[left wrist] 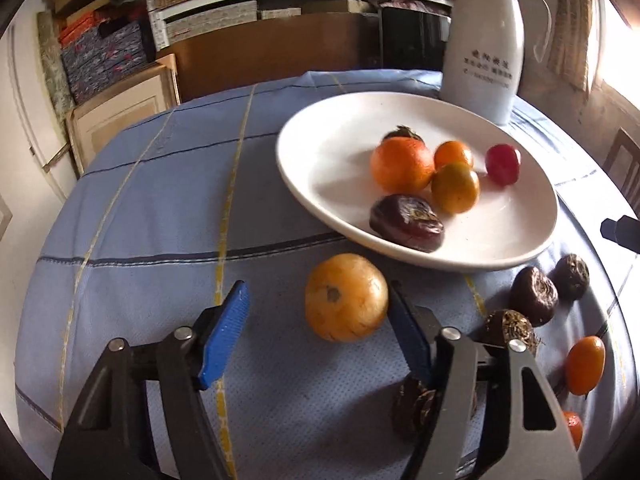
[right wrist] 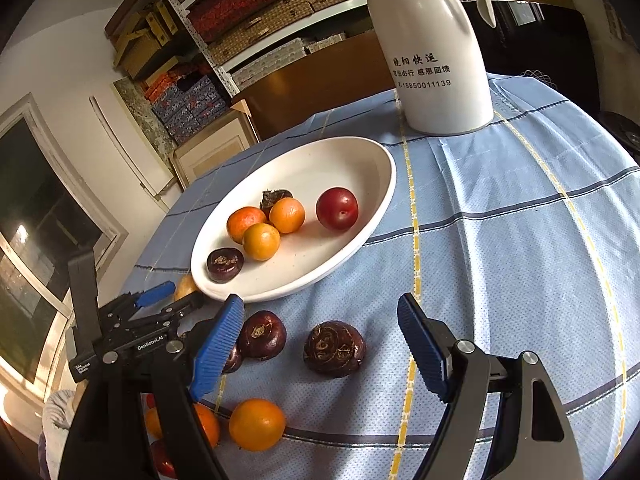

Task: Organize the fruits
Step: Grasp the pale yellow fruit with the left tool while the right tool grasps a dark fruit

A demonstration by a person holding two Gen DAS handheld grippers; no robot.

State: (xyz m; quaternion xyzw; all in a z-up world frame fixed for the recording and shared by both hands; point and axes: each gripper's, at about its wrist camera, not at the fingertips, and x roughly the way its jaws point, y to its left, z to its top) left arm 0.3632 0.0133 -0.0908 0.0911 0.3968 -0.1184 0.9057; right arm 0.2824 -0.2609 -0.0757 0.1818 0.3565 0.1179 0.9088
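Left view: left gripper (left wrist: 316,336) jaws part-open around yellow fruit (left wrist: 346,297), gap on the left side.
Right view: right gripper (right wrist: 320,340) jaws wide, empty; only here the orange (right wrist: 257,424) shows near.

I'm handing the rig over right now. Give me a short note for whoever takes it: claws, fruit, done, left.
Left claw: open around the yellow-orange round fruit on the blue checked tablecloth, in front of the white oval plate; one pad is near its right side, grip not confirmed.
Right claw: open, empty, above the dark brown water chestnut.
Done: six fruits on the plate, including a red plum.
Left: the yellow-orange fruit, several more water chestnuts and small oranges on the cloth.
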